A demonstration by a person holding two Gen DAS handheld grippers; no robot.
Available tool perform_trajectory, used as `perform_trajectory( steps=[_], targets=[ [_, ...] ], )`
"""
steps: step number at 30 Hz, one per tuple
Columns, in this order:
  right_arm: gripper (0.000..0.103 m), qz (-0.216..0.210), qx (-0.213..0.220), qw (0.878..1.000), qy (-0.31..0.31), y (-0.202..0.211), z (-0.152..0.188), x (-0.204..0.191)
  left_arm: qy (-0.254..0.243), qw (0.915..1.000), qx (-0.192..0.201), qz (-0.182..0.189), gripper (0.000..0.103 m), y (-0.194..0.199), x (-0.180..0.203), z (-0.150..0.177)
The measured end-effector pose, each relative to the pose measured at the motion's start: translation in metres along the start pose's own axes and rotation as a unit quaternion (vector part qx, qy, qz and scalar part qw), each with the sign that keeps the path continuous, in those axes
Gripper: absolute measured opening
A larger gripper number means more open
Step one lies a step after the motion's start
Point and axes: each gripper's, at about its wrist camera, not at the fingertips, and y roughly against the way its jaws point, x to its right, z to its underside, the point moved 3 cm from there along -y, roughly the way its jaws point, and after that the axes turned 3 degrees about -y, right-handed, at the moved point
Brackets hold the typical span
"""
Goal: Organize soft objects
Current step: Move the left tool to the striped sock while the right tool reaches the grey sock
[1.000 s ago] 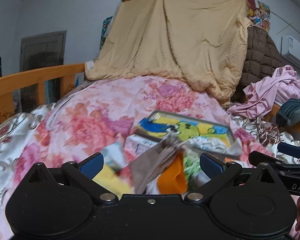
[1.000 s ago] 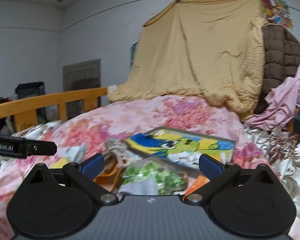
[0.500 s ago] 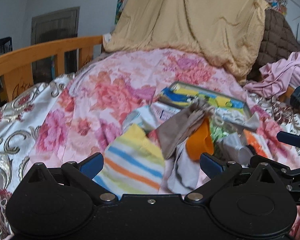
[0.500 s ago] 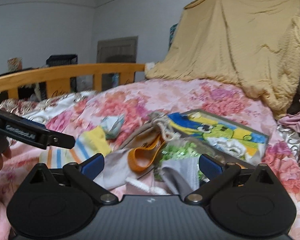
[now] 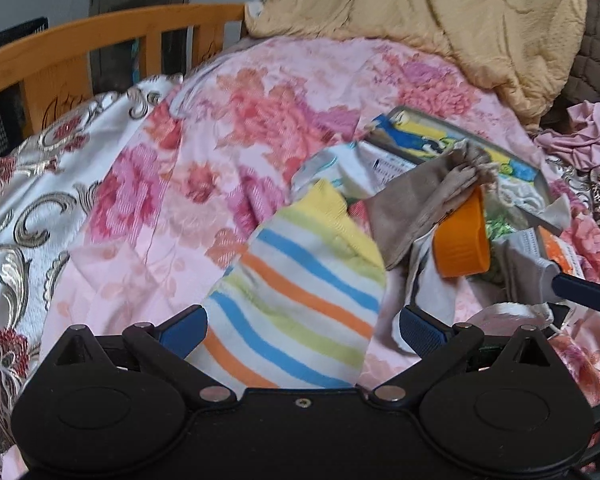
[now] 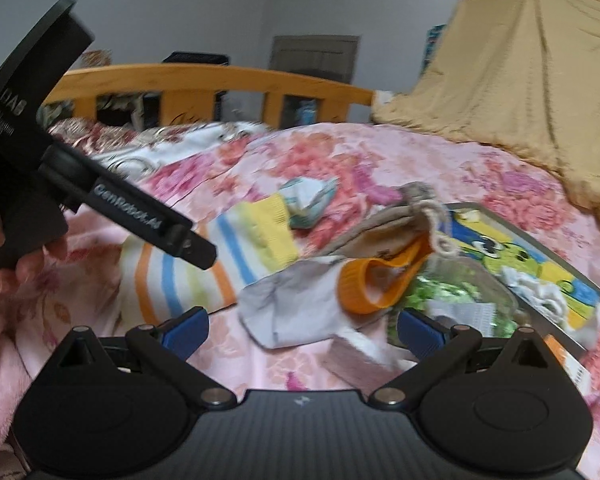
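Note:
A pile of soft things lies on the pink floral bedspread (image 5: 236,120). A striped sock (image 5: 300,300) with a yellow cuff lies between the open jaws of my left gripper (image 5: 301,328). It also shows in the right wrist view (image 6: 204,264). A grey sock with an orange cuff (image 6: 300,304) lies between the open jaws of my right gripper (image 6: 301,330). A tan drawstring pouch (image 5: 427,196) lies over it. The left gripper's body (image 6: 100,200) shows at the left of the right wrist view.
A cartoon picture tray (image 6: 519,260) holds white cloth behind the pile. A green-patterned bag (image 6: 451,296) lies by it. A wooden bed rail (image 5: 100,40) runs at the back left. A tan blanket (image 5: 459,20) hangs behind; pink clothes (image 5: 587,136) lie right.
Both grippers have tilted down and moved closer to the pile. The striped sock has come between the left jaws and the grey sock between the right jaws. The right view swung left.

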Motion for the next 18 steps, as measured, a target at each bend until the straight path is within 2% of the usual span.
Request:
perform_trajectory(
  steps=[4, 8, 13, 18],
  targets=[
    [0.102, -0.014, -0.010, 1.000, 0.025, -0.016, 0.000, -0.009, 0.004, 0.9999, -0.015, -0.003, 0.102, -0.008, -0.004, 0.001],
    [0.102, 0.000, -0.012, 0.998, 0.060, -0.035, -0.002, -0.017, 0.020, 0.9994, -0.029, 0.000, 0.102, -0.018, -0.009, 0.002],
    [0.097, -0.008, -0.033, 0.997, 0.067, -0.054, 0.000, -0.020, 0.048, 0.9978, -0.045, 0.010, 0.102, -0.031, -0.014, 0.001],
    [0.095, 0.003, -0.047, 0.996, 0.074, -0.065, 0.003, -0.021, 0.056, 0.9967, -0.055, 0.020, 0.102, -0.040, -0.014, 0.000]
  ],
)
